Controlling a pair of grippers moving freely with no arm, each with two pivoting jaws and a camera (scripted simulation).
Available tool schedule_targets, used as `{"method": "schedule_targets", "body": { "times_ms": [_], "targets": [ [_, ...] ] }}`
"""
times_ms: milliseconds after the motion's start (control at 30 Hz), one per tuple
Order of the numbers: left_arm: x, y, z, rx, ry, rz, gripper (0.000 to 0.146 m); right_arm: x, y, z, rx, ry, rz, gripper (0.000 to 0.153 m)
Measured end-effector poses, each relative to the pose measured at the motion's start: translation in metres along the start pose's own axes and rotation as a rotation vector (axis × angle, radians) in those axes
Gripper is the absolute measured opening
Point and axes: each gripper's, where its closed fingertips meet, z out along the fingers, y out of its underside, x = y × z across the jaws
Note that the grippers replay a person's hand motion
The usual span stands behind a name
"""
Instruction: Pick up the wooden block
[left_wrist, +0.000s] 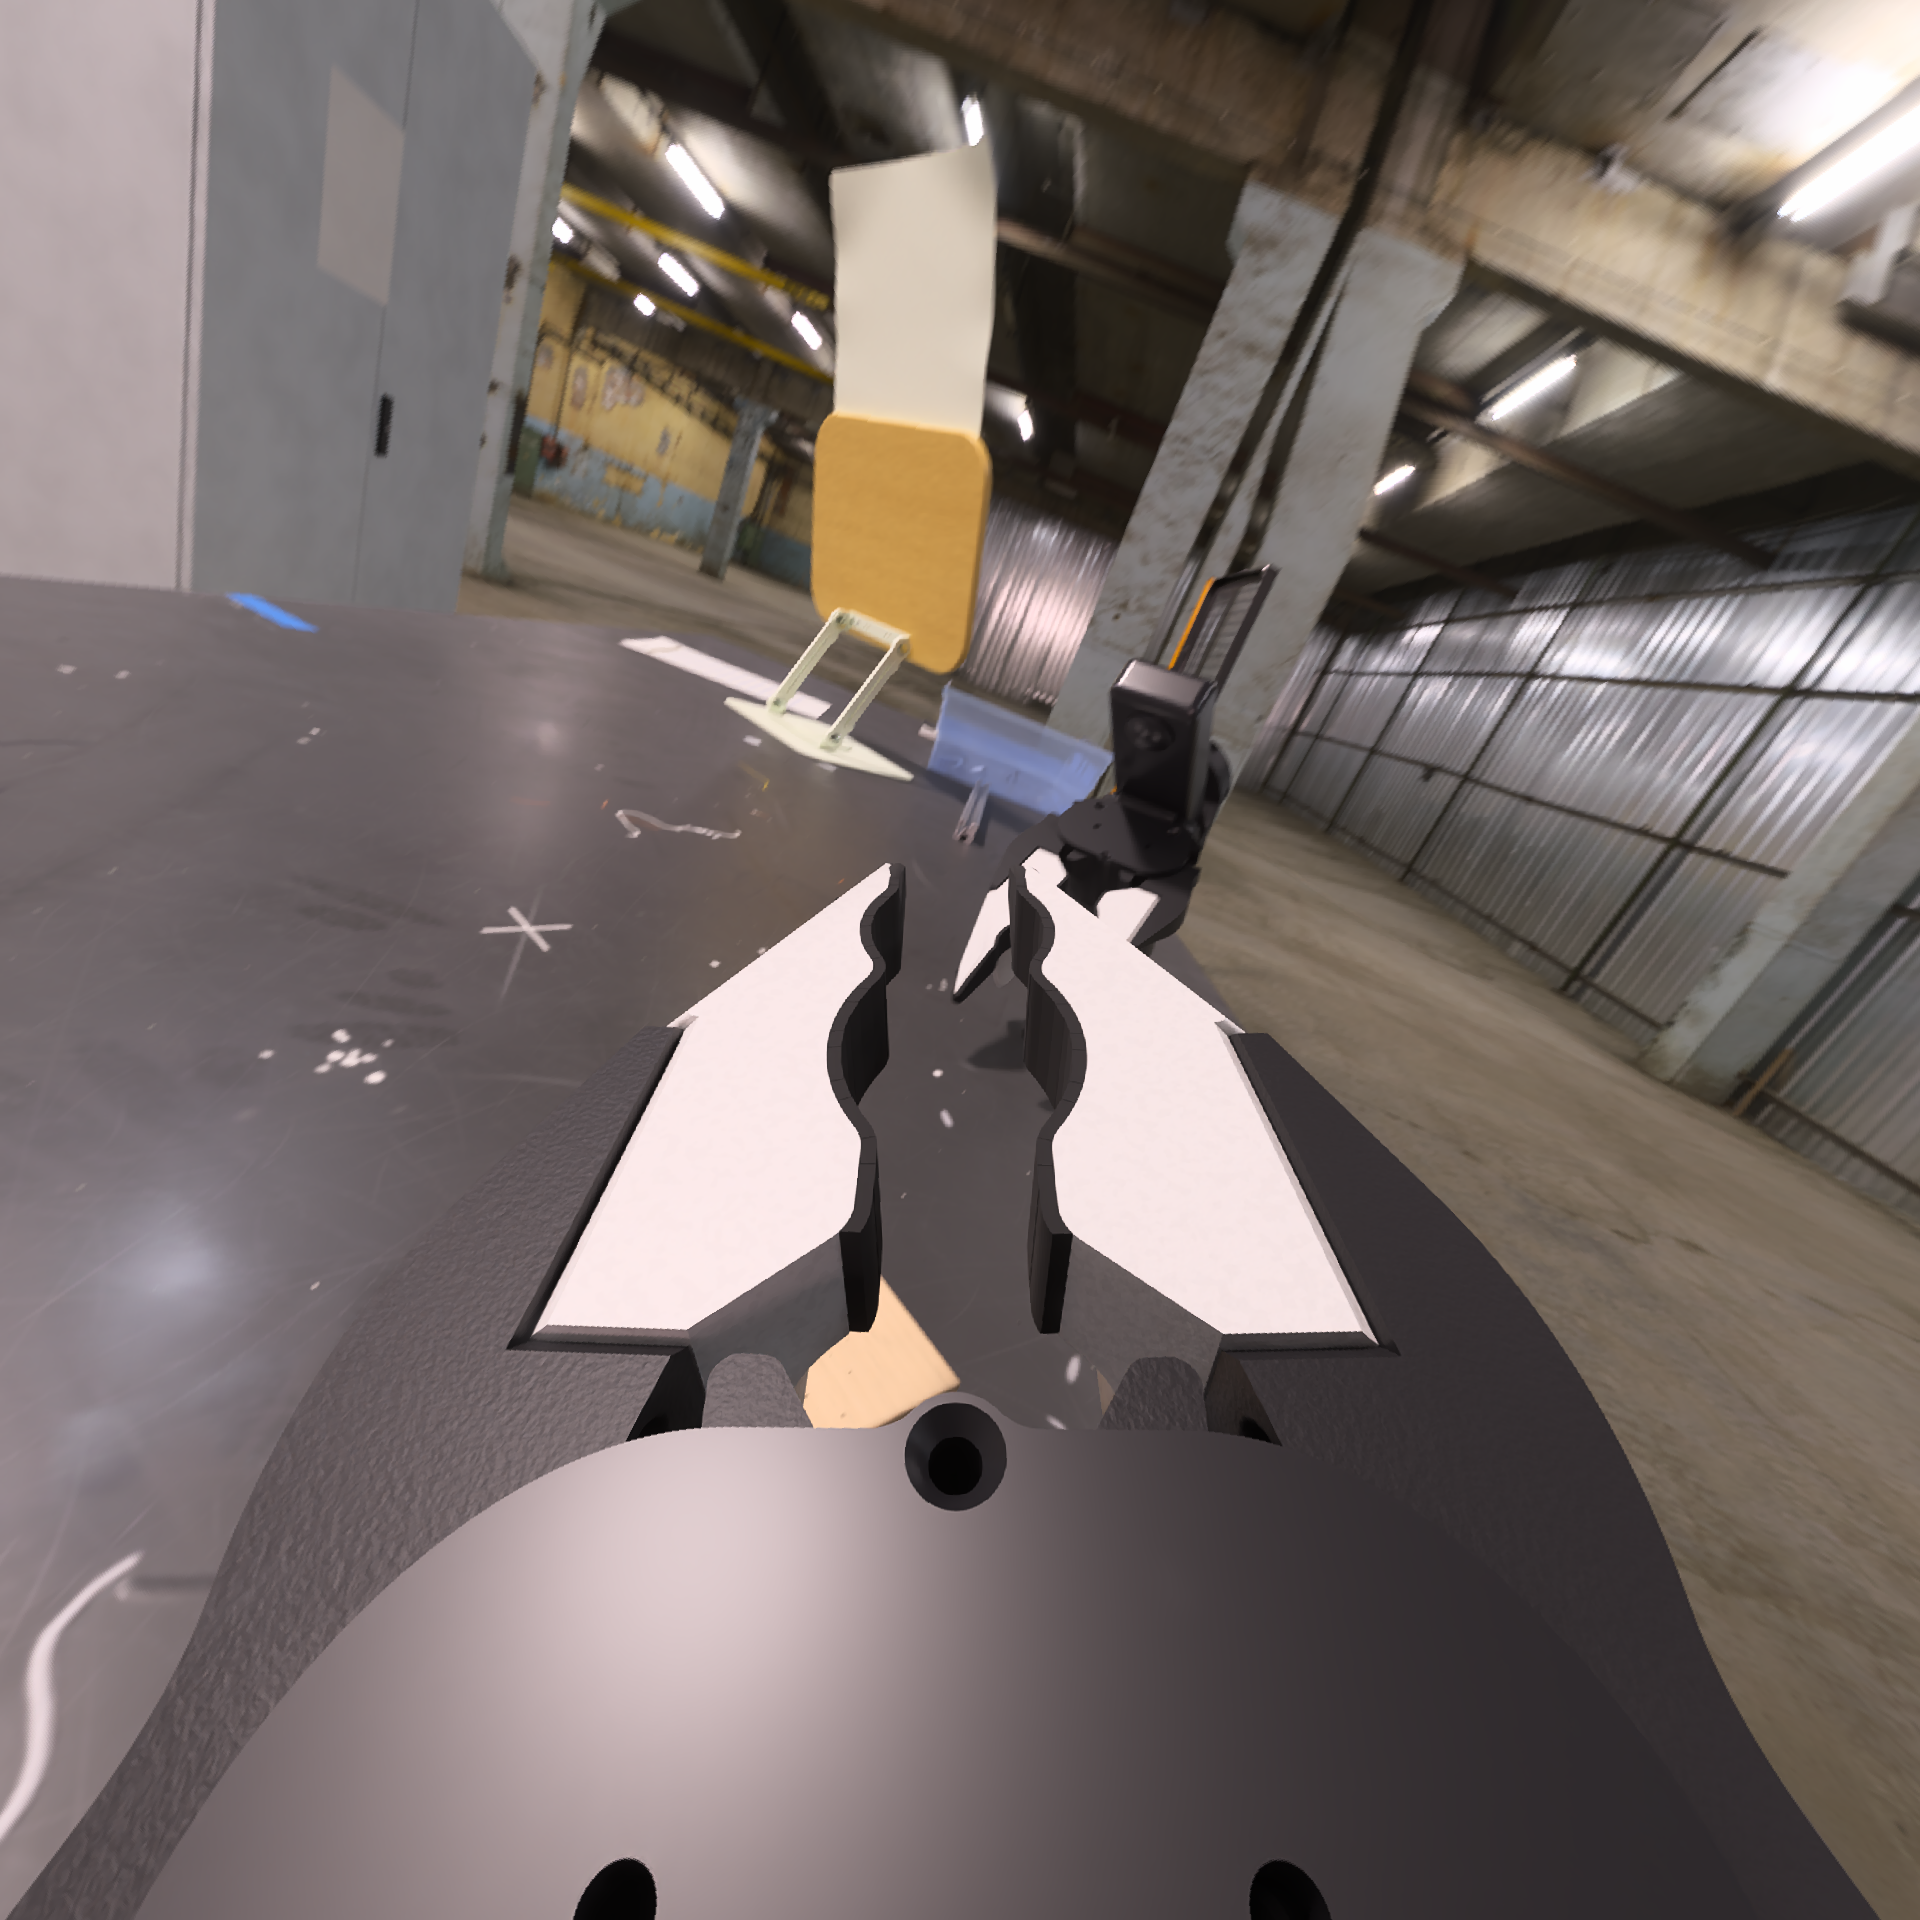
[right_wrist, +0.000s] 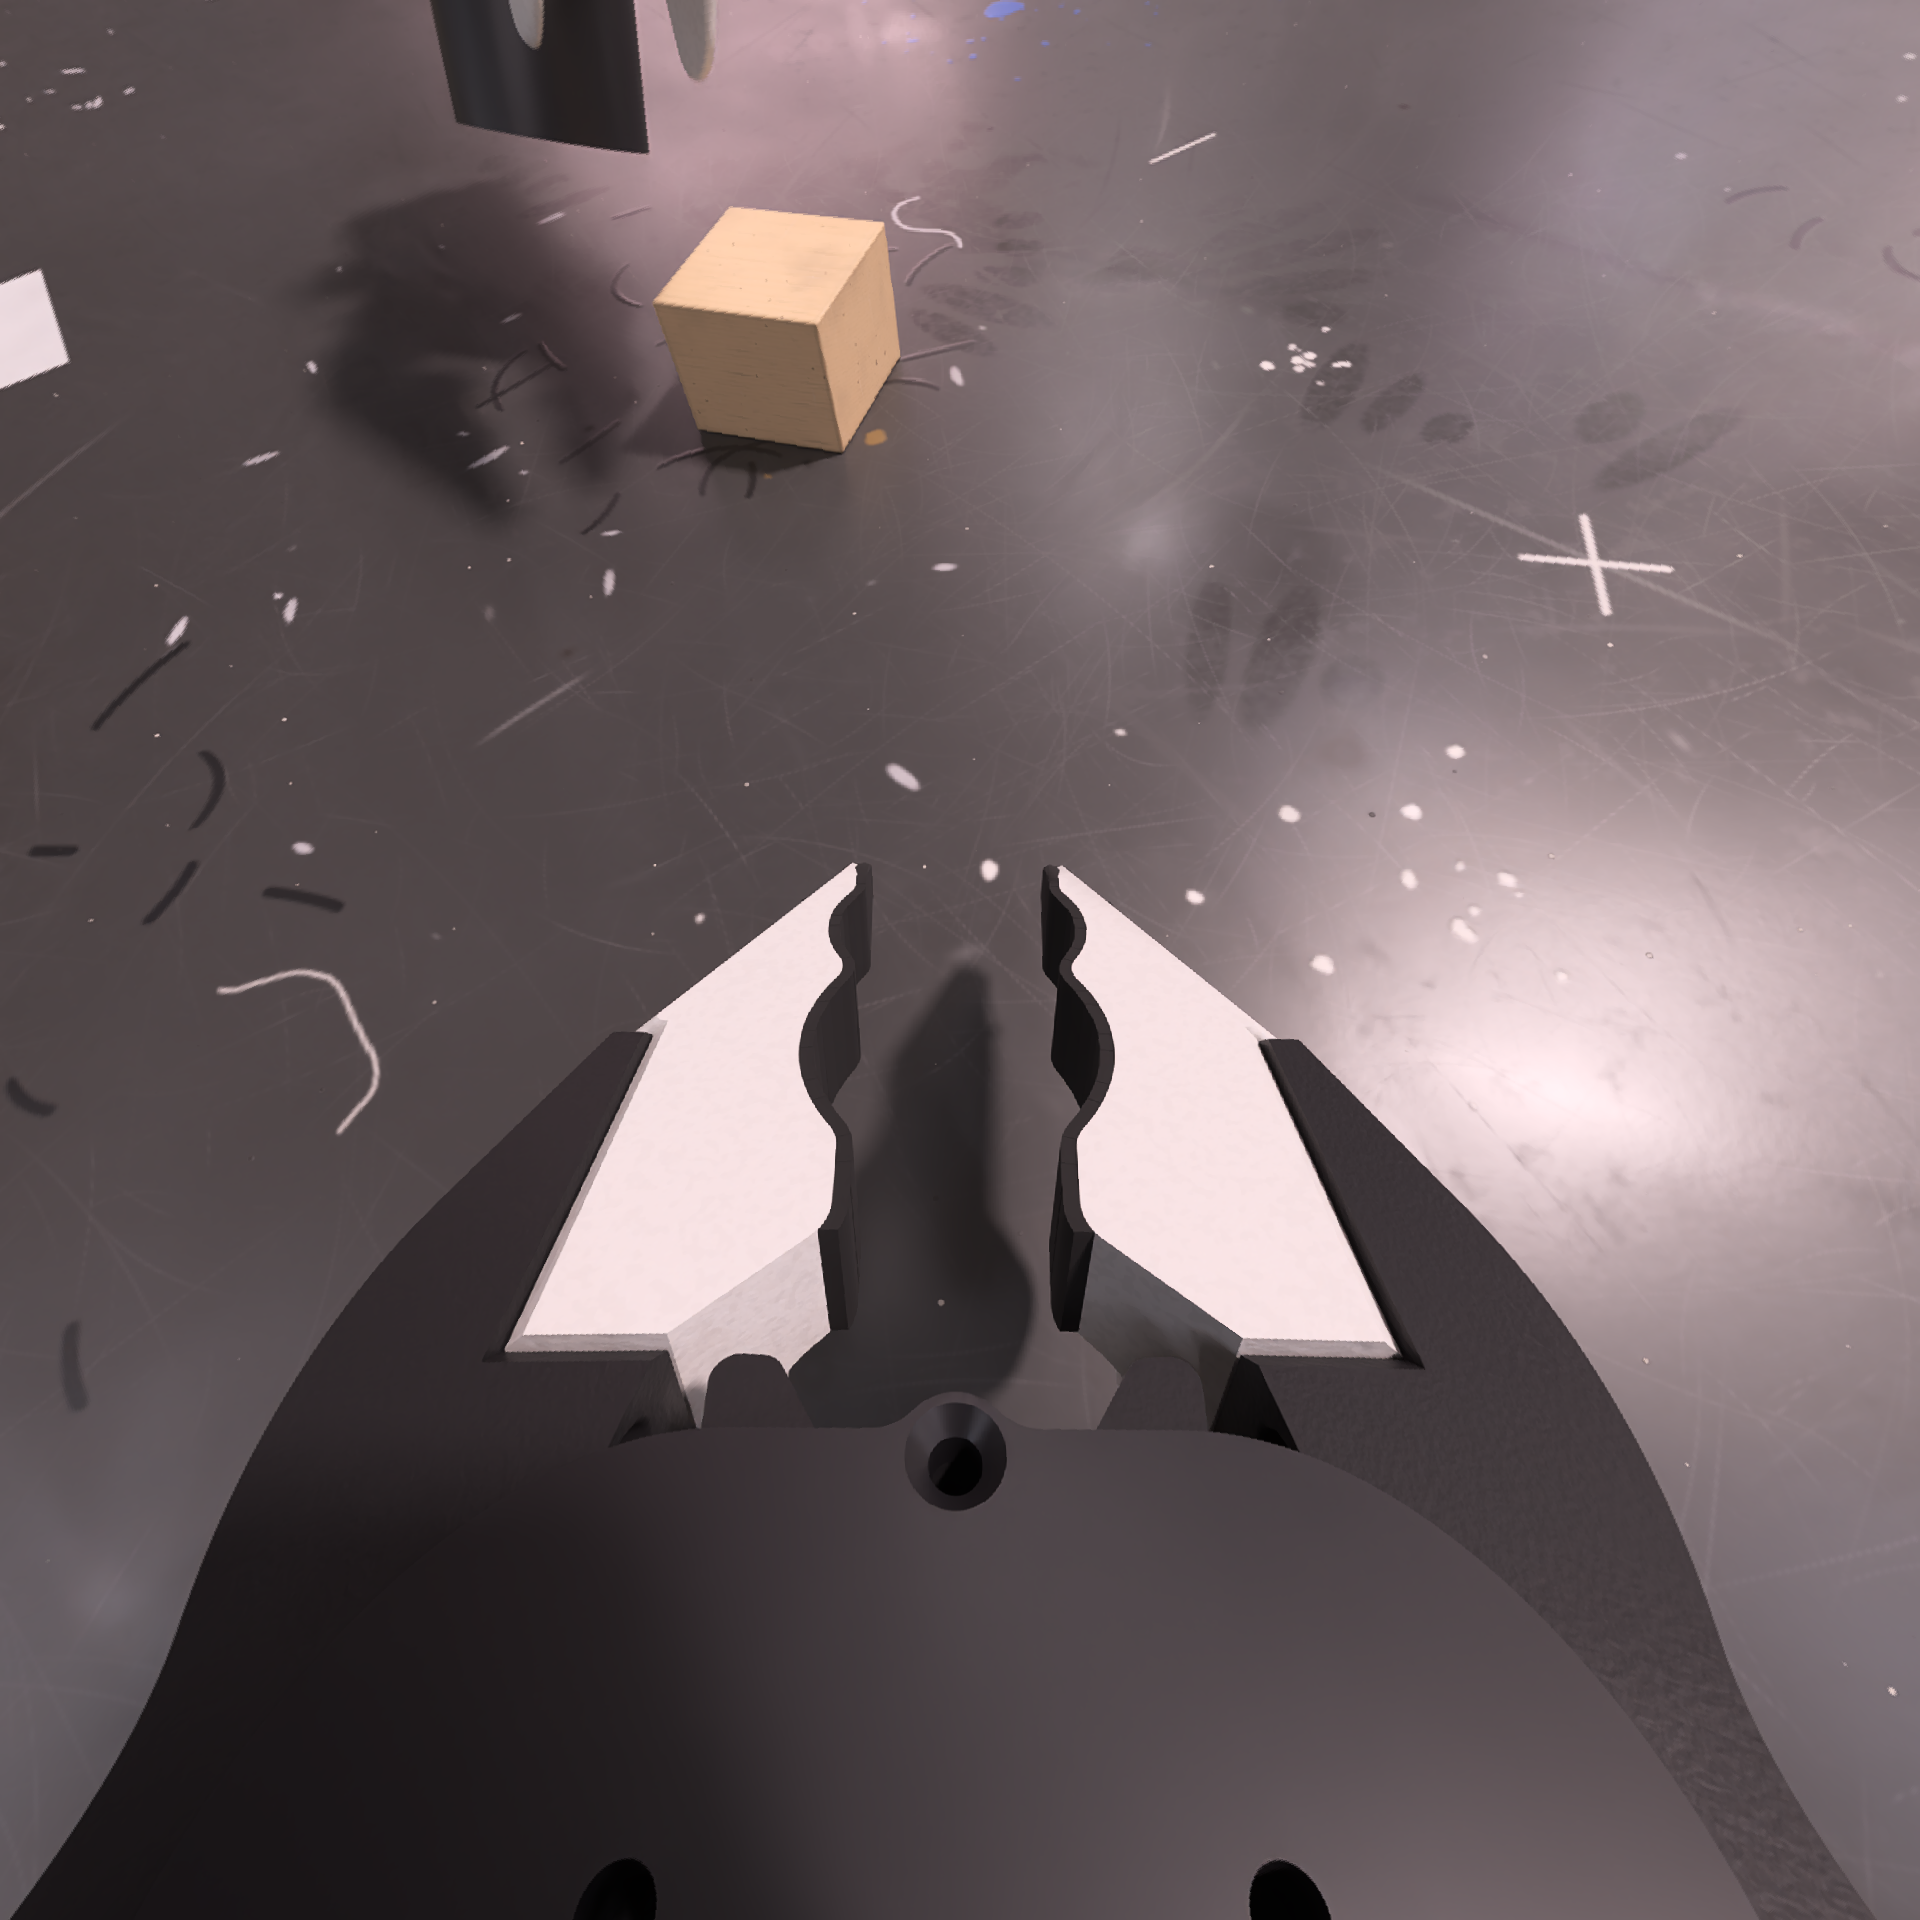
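- The wooden block (right_wrist: 784, 327) stands on the dark scratched table (right_wrist: 1351, 675); in the right wrist view it lies well ahead of the right gripper (right_wrist: 956, 878), a little to the left of the line of its fingers, and apart from them.
- The right gripper has its jaws parted with a clear gap; nothing is between them, only the table surface and their own shadow.
- In the left wrist view the left gripper (left_wrist: 961, 883) also has its fingers spread with a narrow gap, holding nothing; a small piece of the block (left_wrist: 878, 1371) shows low between the finger roots, under the gripper and not between the tips.
- Ahead of the left fingers, the right gripper (left_wrist: 1081, 914) points down toward the table.
- Farther back on the table stand a tan panel on a folding stand (left_wrist: 899, 540), a white sheet (left_wrist: 717, 660) and a blue transparent box (left_wrist: 1013, 753); a white cross mark (left_wrist: 528, 928) is on the surface.
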Motion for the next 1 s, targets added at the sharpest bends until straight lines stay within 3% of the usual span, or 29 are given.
{"method": "schedule_targets", "body": {
  "times_ms": [167,267,767,933,1000],
  "targets": [
    [-0.013,0.002,-0.004,-0.039,-0.094,0.003,0.02,0.0,0.0,0.0,0.005,-0.004,0.002,0.032],
    [-0.017,0.0,-0.009,-0.069,-0.162,0.027,0.028,-0.001,-0.001,-0.001,0.01,-0.008,0.002,0.033],
    [-0.034,0.076,-0.046,-0.848,-0.653,0.393,0.075,-0.004,-0.001,-0.001,0.009,-0.03,-0.002,0.036],
    [-0.038,0.091,-0.059,-0.902,-0.848,0.35,0.086,-0.005,0.001,0.0,-0.001,-0.024,-0.023,0.036],
    [-0.038,0.096,-0.056,-0.881,-0.865,0.319,0.087,-0.006,0.001,0.0,-0.002,-0.034,-0.017,0.036]
  ]
}}
